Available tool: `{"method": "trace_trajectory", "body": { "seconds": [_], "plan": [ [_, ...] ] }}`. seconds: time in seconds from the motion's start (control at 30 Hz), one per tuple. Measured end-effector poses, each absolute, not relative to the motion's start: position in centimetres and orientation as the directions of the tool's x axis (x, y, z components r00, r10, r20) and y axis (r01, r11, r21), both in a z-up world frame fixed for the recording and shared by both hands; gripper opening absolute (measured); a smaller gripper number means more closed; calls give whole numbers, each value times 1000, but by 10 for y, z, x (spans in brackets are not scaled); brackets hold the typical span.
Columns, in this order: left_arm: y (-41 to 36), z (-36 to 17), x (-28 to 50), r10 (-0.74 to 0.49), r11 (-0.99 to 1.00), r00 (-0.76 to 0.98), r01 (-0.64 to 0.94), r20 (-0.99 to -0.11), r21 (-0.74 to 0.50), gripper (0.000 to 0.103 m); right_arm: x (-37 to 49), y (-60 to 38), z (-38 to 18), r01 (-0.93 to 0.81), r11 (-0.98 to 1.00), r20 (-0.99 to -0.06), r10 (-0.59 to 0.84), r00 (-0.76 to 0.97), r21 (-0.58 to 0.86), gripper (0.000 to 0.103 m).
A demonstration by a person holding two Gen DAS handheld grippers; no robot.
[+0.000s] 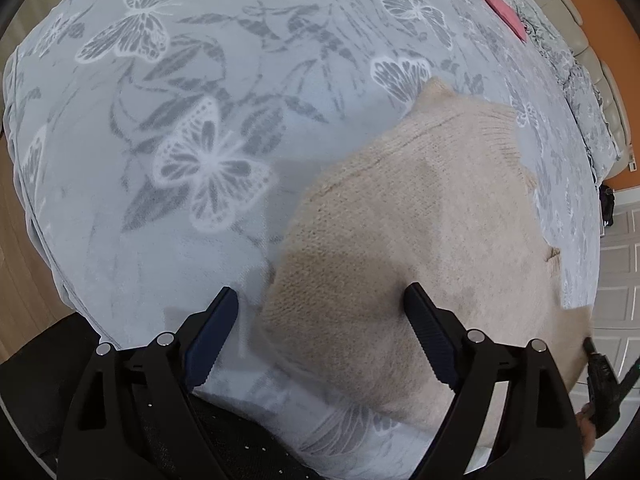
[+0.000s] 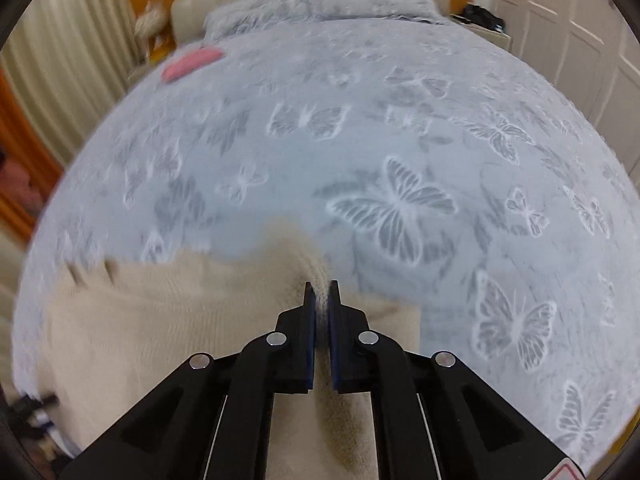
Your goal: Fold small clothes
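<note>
Right tool [image 2: 322, 286] pinching beige sweater [image 2: 168, 320] edge; left tool [image 1: 320, 300] wide, empty.

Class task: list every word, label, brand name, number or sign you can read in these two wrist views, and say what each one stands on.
No readable text in either view.
A red-edged sticker on the right gripper is cut off at the frame edge; nothing on it can be read.
The beige sweater and butterfly blanket carry no lettering.

Bedspread [image 1: 168, 216] left of the beige sweater [image 1: 420, 232] is open, free to pass. Far end blocked: pillows [image 2: 360, 0], probably a pink cloth [image 2: 192, 63].
</note>
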State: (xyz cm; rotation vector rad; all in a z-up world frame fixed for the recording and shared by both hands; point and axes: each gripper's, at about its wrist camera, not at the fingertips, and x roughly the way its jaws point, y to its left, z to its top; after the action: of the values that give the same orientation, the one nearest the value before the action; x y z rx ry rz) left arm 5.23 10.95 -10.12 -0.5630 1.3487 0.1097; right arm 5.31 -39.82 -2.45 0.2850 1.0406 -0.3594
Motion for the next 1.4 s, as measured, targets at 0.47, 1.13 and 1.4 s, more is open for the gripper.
{"method": "trace_trajectory", "body": {
  "seconds": [0.47, 1.13, 1.4],
  "plan": [
    [104, -109, 65, -218, 823, 250, -472, -943, -315, 90, 52, -243, -21, 138, 974, -880, 98, 466, 181, 3],
    [91, -107, 83, -308, 792, 349, -422, -885, -442, 25, 127, -210, -72, 125, 982, -927, 84, 365, 139, 0],
    [90, -88, 78, -387, 770, 383, -366, -839, -522, 20, 53, -231, -60, 138, 958, -916, 189, 353, 251, 4]
  ]
}}
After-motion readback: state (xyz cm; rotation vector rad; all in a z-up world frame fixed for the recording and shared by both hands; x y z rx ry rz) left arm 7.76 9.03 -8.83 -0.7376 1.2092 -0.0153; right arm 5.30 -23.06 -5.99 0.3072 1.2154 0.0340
